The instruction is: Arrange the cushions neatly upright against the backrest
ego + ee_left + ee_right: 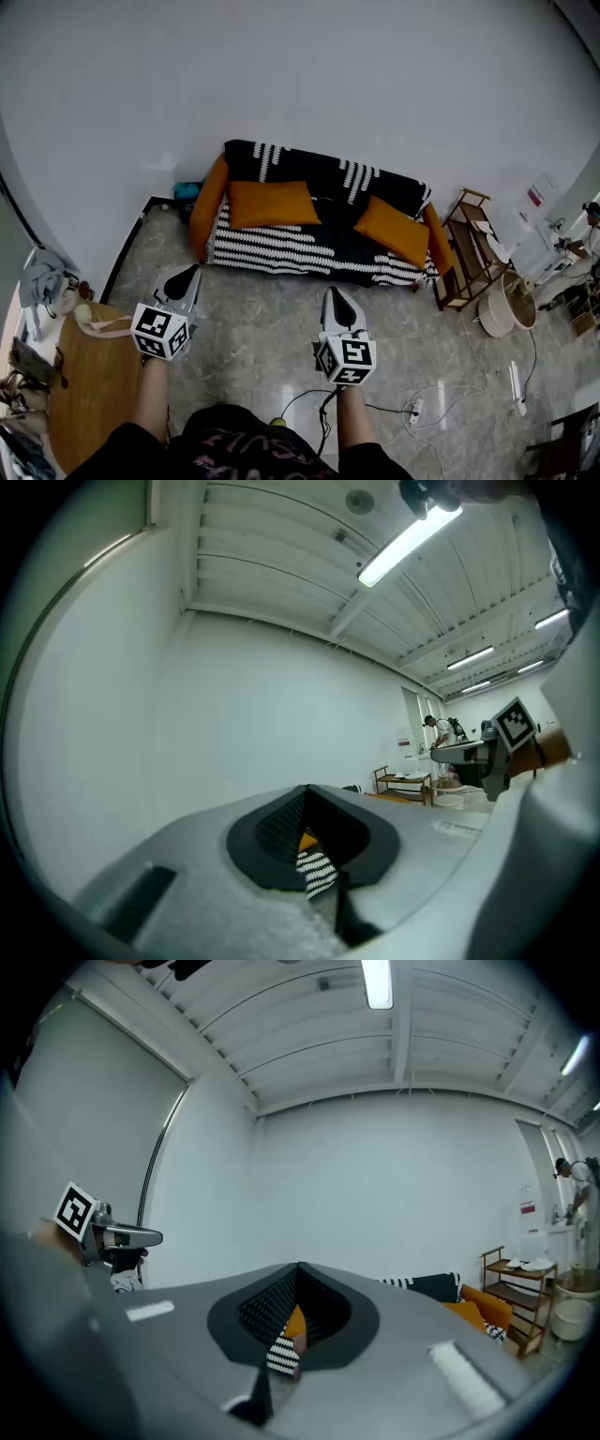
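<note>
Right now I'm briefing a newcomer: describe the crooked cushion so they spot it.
On the black-and-white striped sofa against the white wall lie two orange fabric cushions. The crooked cushion is nearer the wooden shelf, skewed cornerwise; its neighbour sits square.

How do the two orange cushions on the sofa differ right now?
The left cushion sits square, its top edge along the backrest; the right cushion is turned askew, one corner pointing forward. The left cushion sits toward the left armrest; the right cushion lies by the right armrest. Both are plain orange.
</note>
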A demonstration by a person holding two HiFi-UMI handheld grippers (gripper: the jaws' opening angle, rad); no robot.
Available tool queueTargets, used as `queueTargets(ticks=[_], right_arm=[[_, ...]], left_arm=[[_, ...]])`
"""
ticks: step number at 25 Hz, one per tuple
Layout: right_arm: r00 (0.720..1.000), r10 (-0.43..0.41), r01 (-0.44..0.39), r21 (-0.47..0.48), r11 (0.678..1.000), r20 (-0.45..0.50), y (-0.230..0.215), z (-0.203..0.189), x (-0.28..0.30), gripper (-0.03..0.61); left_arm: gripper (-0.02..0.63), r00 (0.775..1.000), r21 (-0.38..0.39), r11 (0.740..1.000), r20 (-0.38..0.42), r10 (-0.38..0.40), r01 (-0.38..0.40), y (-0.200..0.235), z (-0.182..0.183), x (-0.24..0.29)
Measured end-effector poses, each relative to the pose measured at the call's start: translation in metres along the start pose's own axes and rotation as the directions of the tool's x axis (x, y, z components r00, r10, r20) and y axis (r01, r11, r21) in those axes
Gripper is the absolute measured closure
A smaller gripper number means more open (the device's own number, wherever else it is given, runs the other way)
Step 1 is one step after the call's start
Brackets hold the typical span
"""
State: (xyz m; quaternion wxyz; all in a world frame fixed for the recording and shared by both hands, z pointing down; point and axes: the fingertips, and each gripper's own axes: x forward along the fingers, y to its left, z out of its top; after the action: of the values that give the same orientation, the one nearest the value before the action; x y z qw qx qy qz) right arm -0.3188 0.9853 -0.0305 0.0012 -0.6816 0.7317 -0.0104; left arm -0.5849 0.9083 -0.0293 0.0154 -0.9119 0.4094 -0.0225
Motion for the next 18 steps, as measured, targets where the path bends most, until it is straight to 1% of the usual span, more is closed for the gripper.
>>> queueTargets(ticks=[6, 11, 14, 18], right_arm=[[1.0, -0.005, 0.005, -0.009, 1.0, 0.002, 0.003, 0.0, 0.01, 0.566], [1.0, 0.008, -0.009, 0.04, 0.999, 0.025, 0.01, 0.0, 0.015, 0.566], [1.0, 0.01, -0.01, 0.025, 1.0, 0.009, 0.016, -0.006, 0.019, 0.566], [1.0, -0.016, 0.016, 0.01, 1.0, 0.006, 0.028, -0.007, 0.022, 0.566]], left_arm=[[0.62, 1.0, -0.004, 1.0, 0.002, -0.006, 0.006, 0.009, -0.001, 0.004], [0.62, 1.0, -0.008, 1.0, -0.002, -0.014, 0.014, 0.015, -0.002, 0.005], [0.621, 1.0, -0.009, 1.0, -0.002, -0.021, 0.021, 0.02, -0.004, 0.003], [0.62, 0.999, -0.013, 0.999, -0.005, -0.05, 0.049, 0.028, -0.01, -0.002]])
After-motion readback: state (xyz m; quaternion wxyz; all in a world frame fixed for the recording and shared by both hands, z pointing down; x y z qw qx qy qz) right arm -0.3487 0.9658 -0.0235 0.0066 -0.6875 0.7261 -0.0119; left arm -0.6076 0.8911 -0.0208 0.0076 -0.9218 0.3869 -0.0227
